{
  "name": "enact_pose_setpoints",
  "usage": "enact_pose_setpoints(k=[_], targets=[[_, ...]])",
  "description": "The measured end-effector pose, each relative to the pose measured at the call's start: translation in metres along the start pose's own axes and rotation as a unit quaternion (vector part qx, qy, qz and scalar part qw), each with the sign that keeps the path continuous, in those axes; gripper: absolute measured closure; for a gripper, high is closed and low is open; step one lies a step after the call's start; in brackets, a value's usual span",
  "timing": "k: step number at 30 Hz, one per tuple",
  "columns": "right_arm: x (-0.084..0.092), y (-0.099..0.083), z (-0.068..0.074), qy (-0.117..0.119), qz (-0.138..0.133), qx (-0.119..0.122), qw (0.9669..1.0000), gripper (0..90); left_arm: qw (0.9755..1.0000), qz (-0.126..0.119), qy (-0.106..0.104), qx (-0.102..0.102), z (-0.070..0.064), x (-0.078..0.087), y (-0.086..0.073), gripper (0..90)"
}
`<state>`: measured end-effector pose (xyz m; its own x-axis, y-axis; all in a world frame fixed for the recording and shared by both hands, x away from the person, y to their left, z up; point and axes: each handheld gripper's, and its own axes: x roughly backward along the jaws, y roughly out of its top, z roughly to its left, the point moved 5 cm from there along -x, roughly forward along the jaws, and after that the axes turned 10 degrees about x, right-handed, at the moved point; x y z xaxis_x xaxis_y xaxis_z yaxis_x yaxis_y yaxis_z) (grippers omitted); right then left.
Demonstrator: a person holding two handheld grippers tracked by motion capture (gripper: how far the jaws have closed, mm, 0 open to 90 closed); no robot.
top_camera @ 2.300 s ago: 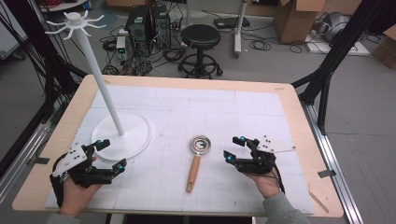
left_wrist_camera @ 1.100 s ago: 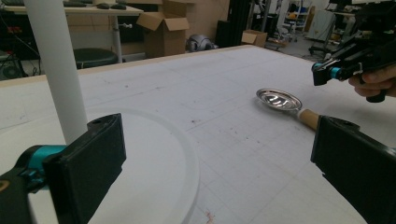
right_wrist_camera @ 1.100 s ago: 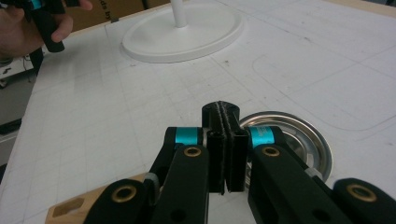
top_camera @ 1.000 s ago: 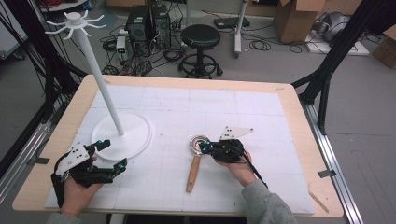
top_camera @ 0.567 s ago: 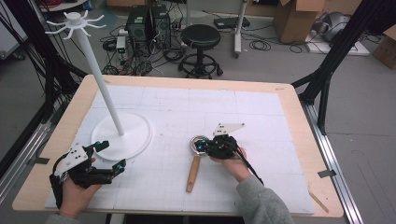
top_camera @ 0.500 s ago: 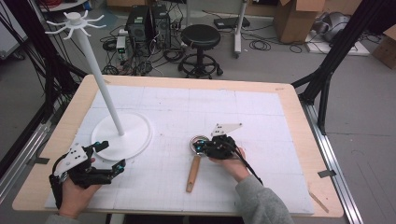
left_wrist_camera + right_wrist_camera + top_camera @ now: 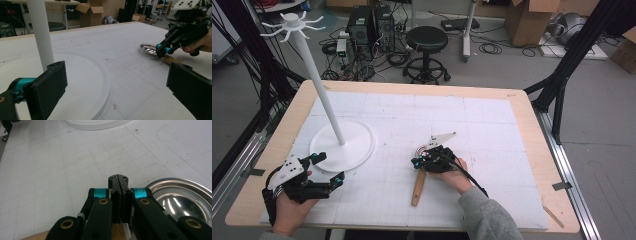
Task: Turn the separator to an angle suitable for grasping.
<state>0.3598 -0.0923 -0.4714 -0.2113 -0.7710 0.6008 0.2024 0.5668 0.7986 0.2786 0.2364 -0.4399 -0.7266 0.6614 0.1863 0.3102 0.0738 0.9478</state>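
- Your right gripper (image 7: pixel 418 162) sits just below the centre of the high view, right at the ladle (image 7: pixel 418 182), with your hand behind it towards the lower right.
- Its jaws are pressed together with nothing between them: in the right gripper view the two pads meet flat at the middle of the frame (image 7: pixel 118 180).
- The ladle lies on the white mat of the table (image 7: pixel 522 107); its steel bowl (image 7: pixel 178 197) is at the right edge of the right gripper view, just beside the closed jaw tips and slightly to their right.
- In the high view the wooden handle (image 7: pixel 417 189) runs down and slightly left from under the right gripper, towards the bottom of the frame.
- In the left gripper view the right gripper (image 7: pixel 160 48) is at the upper right, its tips hanging over the near rim of the steel bowl (image 7: pixel 148 48); you cannot tell from here whether they touch it.
- Your left gripper (image 7: pixel 324 167) rests at the lower left of the high view, jaws spread wide and holding nothing, just beside the round white base of the hook stand (image 7: pixel 343 142).
- The ladle lies well apart from the left gripper, to its right across bare mat.
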Motion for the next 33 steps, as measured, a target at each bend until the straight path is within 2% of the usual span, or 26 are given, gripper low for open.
enact_pose_setpoints(k=[9, 22, 28, 33], targets=[[-0.0104, -0.0013, 0.0003, -0.003, 0.037, 0.009, 0.9993, 90.0, 1.0000, 0.004, 0.000, -0.001, 0.0005, 0.0007, -0.0009, 3.7], [-0.0098, -0.0040, -0.0038, -0.014, 0.047, 0.014, 0.9987, 90.0, 1.0000, 0.007, 0.002, 0.000, 0.0013, 0.0012, -0.0019, 3.7], [-0.0059, -0.0062, -0.0067, -0.023, 0.050, 0.000, 0.9985, 90.0, 1.0000, 0.008, 0.002, 0.003, 0.0021, 0.0007, -0.0029, 3.7], [-0.0050, -0.0066, -0.0060, -0.026, 0.051, 0.002, 0.9983, 90.0, 0.9999, 0.011, 0.002, 0.004, 0.0026, 0.0009, -0.0034, 3.7]])
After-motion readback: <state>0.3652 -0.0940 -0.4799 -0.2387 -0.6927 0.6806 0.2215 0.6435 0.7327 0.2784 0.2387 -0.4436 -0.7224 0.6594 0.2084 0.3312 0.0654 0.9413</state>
